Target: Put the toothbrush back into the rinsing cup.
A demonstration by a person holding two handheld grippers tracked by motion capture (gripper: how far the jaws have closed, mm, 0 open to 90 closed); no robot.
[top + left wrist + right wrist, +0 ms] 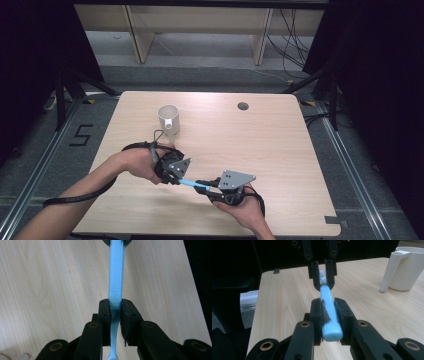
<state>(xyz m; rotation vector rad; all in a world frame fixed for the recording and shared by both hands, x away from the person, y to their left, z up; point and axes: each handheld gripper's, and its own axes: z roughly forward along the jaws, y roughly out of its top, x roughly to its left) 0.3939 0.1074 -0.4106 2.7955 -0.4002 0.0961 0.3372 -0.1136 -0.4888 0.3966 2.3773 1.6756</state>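
White mug [169, 119] stands upright at approx 12 o'clock from the left gripper [176, 172]; inside can't be made out. Light-blue toothbrush [191, 183] is held above the table [280, 150] btwn both grippers: neck is clamped by the left gripper, thick handle end by the right gripper [212, 186], w/ jaws closed on it. Bristle head is seen in the right gripper view; ribbed handle grip in the left gripper view. Open tabletop is left at 3 o'clock; near edge lies close below the hands.
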